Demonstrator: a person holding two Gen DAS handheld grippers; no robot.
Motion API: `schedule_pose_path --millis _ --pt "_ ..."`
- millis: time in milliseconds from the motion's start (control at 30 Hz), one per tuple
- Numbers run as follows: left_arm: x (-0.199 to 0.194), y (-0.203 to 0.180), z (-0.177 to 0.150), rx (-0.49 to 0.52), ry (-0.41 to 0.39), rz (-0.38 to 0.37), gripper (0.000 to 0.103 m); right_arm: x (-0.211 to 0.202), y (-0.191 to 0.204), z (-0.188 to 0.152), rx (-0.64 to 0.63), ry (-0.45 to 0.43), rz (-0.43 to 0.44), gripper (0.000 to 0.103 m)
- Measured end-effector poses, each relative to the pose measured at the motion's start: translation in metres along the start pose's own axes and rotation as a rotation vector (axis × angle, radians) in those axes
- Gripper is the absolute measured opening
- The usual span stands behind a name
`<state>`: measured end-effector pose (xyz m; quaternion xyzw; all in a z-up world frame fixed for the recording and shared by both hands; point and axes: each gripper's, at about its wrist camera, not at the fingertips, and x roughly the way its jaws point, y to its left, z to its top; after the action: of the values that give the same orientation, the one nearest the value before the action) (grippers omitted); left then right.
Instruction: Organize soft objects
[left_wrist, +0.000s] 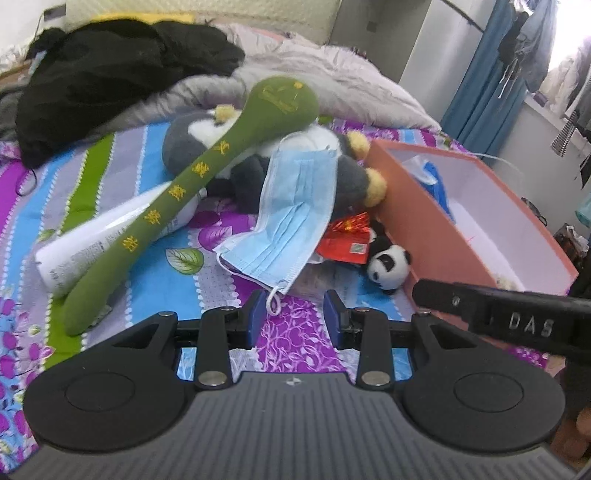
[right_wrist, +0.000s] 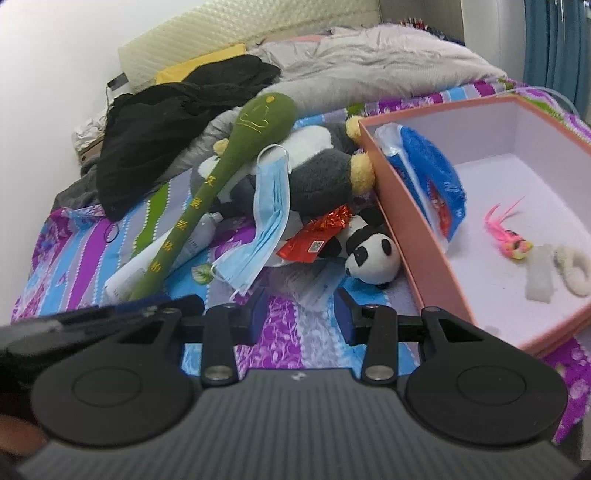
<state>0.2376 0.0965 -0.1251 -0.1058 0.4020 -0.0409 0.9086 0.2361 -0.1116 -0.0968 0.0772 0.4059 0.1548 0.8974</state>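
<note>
Jaws: both ours part open, nothing between; left gripper (left_wrist: 295, 314) and right gripper (right_wrist: 301, 314) hover over the bedsheet.
Soft things: pale blue pleated face mask (left_wrist: 291, 221) draped over the grey-and-white plush toy (left_wrist: 343, 173), left of the pink cardboard box (right_wrist: 413, 236); small black-and-white plush panda (right_wrist: 373, 258) near the box wall.
Approach: we'd pinch the mask's near edge, clear of its ear loop.
Writing: "DAS" on the right gripper's finger; yellow characters on the long green plush club (left_wrist: 192, 192), unreadable.

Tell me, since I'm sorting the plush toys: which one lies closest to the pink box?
The small panda plush, black and white, lies right beside the pink box wall. The green plush mallet and the big grey plush lie farther back.
</note>
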Motion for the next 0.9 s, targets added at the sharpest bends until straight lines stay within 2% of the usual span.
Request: schedule_pose_path --millis 167,333,600,667,733,800,867,900 --pt "0.039 0.013 0.001 -0.029 0.055 -0.002 0.04 0.036 -0.005 0.012 0.027 0.024 -0.002 0.043" --pt "0.068 0.02 0.002 -0.066 0.084 -0.009 0.04 0.068 -0.012 0.023 0.11 0.056 0.01 0.043" --pt "0.096 0.03 0.007 -0.156 0.112 -0.014 0.04 0.107 -0.024 0.03 0.215 0.097 0.016 0.042" --pt "0.101 0.034 0.007 -0.202 0.128 -0.043 0.039 0.113 -0.027 0.03 0.234 0.105 0.027 0.037" --pt "0.101 0.036 0.008 -0.223 0.115 -0.049 0.033 0.116 -0.027 0.03 0.235 0.101 0.032 0.023" --pt "0.099 0.038 0.009 -0.236 0.105 -0.047 0.016 0.114 -0.024 0.032 0.224 0.092 0.031 0.014" --pt "0.093 0.041 0.01 -0.249 0.082 -0.059 0.006 0.11 -0.02 0.035 0.202 0.081 0.037 0.007" --pt "0.089 0.041 0.011 -0.249 0.064 -0.073 0.004 0.106 -0.019 0.036 0.192 0.075 0.041 0.005"
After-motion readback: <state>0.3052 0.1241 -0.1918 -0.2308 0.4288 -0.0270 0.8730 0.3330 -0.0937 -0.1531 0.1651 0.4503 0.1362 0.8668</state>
